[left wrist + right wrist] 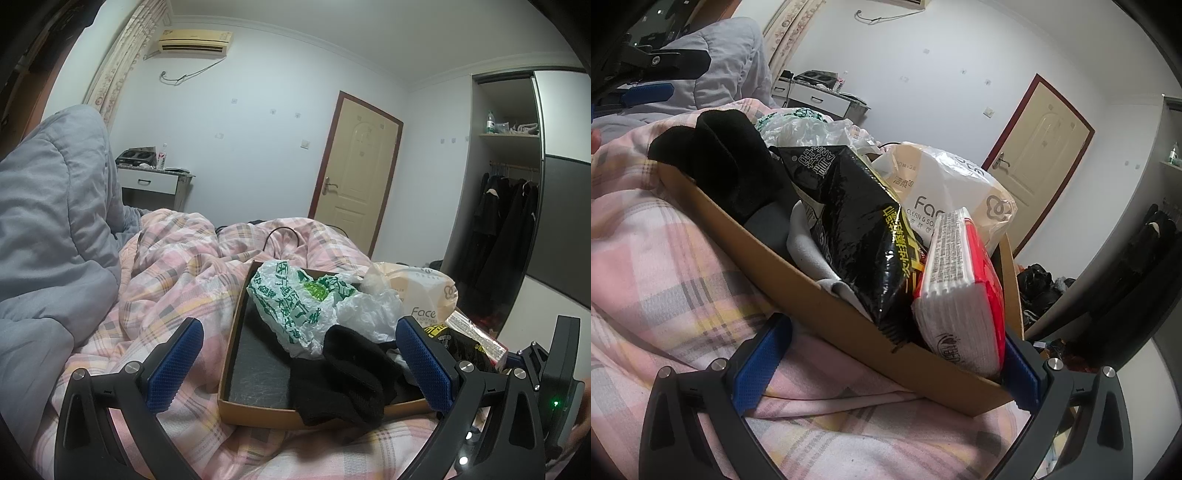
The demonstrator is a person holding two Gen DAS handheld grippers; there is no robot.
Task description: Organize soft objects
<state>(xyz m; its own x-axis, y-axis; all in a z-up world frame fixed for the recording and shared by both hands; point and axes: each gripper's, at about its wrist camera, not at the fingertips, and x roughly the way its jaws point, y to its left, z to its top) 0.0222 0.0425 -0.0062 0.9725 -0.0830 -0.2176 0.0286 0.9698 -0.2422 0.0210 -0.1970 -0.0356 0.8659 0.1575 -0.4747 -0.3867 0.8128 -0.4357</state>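
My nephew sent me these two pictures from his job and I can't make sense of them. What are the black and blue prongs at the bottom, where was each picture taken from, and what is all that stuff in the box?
The prongs are two hand-held grippers, each carrying its own wide-angle camera. One picture looks along the left gripper, the other along the right gripper. Both are open and hold nothing.

On the pink plaid quilt sits a shallow cardboard box. It holds a black sock, a green-printed plastic bag, a black snack bag, a red-and-white tissue pack and a beige tissue pack. The sock hangs over the box edge.
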